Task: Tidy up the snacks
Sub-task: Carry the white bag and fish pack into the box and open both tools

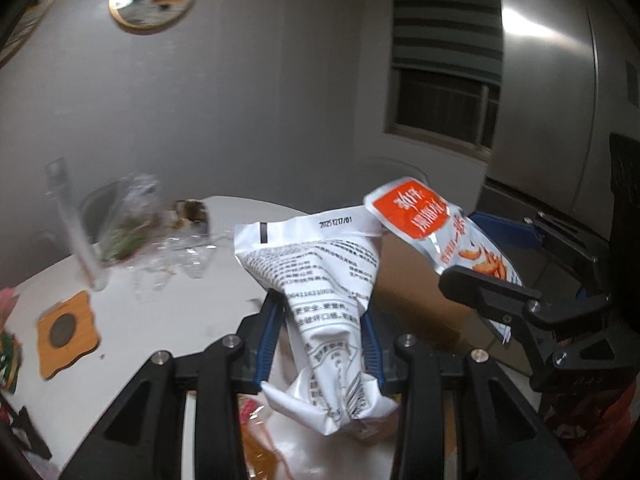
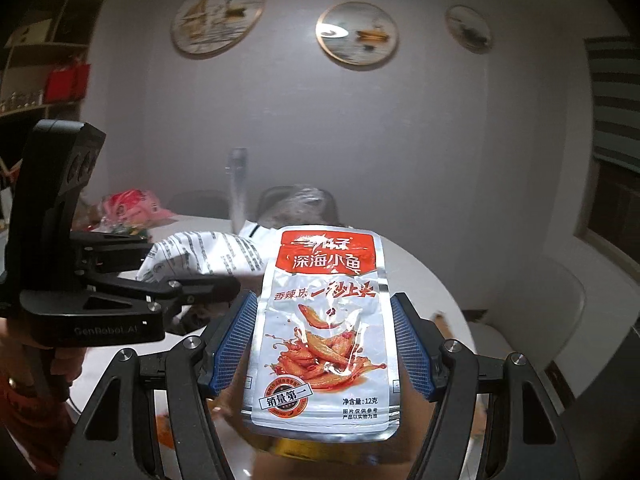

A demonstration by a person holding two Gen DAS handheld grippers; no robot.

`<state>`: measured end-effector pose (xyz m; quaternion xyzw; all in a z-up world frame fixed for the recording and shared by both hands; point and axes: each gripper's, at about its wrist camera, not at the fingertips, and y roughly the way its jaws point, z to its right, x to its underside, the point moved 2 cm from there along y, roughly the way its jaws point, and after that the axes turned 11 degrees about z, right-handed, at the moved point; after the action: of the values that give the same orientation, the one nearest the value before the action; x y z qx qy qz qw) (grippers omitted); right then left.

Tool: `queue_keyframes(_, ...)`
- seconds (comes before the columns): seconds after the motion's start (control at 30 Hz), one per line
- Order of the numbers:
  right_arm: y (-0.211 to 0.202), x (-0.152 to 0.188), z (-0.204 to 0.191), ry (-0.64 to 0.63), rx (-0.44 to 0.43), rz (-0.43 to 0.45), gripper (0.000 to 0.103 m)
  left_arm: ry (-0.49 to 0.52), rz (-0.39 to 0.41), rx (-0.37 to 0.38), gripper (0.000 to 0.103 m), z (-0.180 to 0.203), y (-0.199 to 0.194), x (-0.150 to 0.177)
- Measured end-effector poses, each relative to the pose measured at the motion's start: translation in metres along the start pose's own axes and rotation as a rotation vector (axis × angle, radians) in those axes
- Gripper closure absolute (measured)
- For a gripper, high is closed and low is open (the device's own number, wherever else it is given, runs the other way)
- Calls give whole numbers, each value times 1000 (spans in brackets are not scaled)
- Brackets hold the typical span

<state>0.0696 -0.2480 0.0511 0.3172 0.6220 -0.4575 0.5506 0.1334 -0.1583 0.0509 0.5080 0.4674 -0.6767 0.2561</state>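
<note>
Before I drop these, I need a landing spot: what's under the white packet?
Under the white packet: a cardboard box at its right, an orange wrapper below. The packet hides the rest.

left gripper (image 1: 323, 320): black linkage arms, silver screws, blue ribbed pads
right gripper (image 2: 324, 340): black arms, silver screws at 4 and 8 o'clock, blue gridded pads
marking: "GenRobot.AI" on black body
sleeve (image 2: 24, 412): red patterned

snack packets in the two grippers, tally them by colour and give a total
white with black print: 1, the crumpled packet pinched in the left gripper
silver with red-orange label: 1, the fish snack packet between the fingers of the right gripper
total: 2
</note>
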Motion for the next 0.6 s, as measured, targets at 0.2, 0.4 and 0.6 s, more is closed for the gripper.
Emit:
queue_keyframes(0.2,2,8,41,60,3,-41,38,35,-106,78,69,30,34,2)
queue_keyframes(0.4,19,17,66,124,-80,-115,38,72,-210,127,68,43,58,10)
queue_keyframes(0.6,48,31,70,154,-151,-210,38,113,-282,137,67,54,74,21)
